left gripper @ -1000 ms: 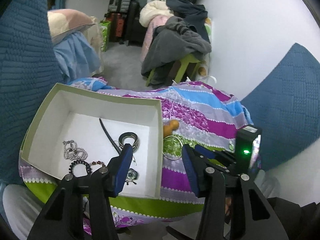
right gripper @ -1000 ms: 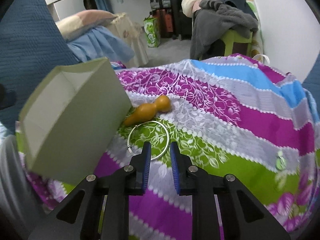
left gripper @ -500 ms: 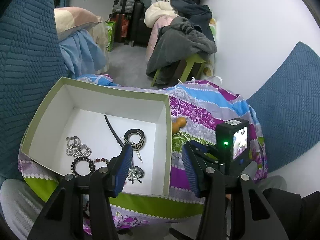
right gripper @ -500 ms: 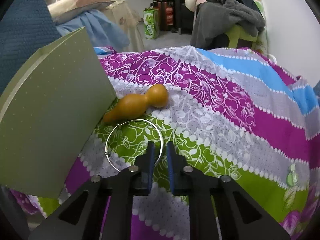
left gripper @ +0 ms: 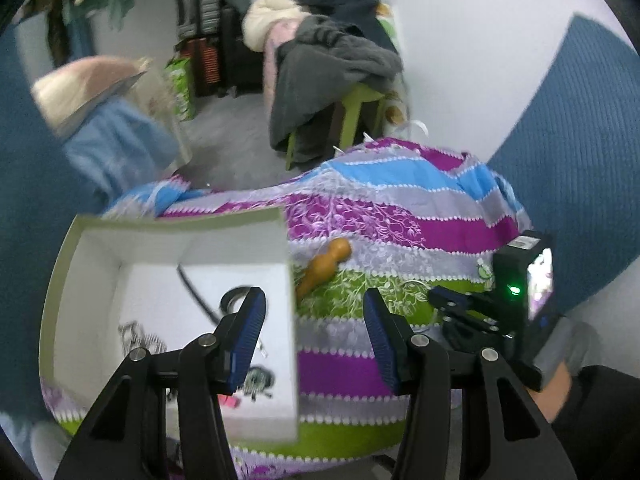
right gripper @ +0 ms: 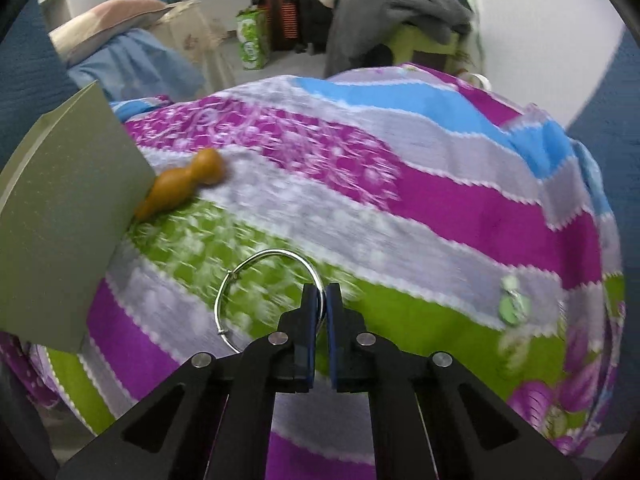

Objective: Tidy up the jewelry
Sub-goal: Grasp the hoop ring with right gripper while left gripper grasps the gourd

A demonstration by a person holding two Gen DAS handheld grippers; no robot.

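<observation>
My right gripper (right gripper: 320, 300) is shut on a thin silver bangle (right gripper: 240, 280) and holds it just above the striped floral cloth (right gripper: 420, 200). An orange gourd-shaped pendant (right gripper: 184, 186) lies on the cloth beside the green box (right gripper: 60, 208). In the left wrist view my left gripper (left gripper: 314, 328) is open and empty, hovering over the right wall of the box (left gripper: 288, 300). The white inside of the box holds several jewelry pieces, among them a black cord (left gripper: 196, 292) and a silver chain (left gripper: 140, 336). The pendant (left gripper: 326, 264) and the right gripper (left gripper: 472, 312) show there too.
A small green charm (right gripper: 510, 306) lies on the cloth at the right. Blue cushions (left gripper: 580, 160) flank the cloth-covered surface. A stool piled with clothes (left gripper: 332, 68), a pillow (left gripper: 80, 88) and luggage stand on the floor behind.
My right gripper closed on the silver bangle and lifted it off the cloth, drawing back to the right. My left gripper shifted right, so the box sits further left in its view.
</observation>
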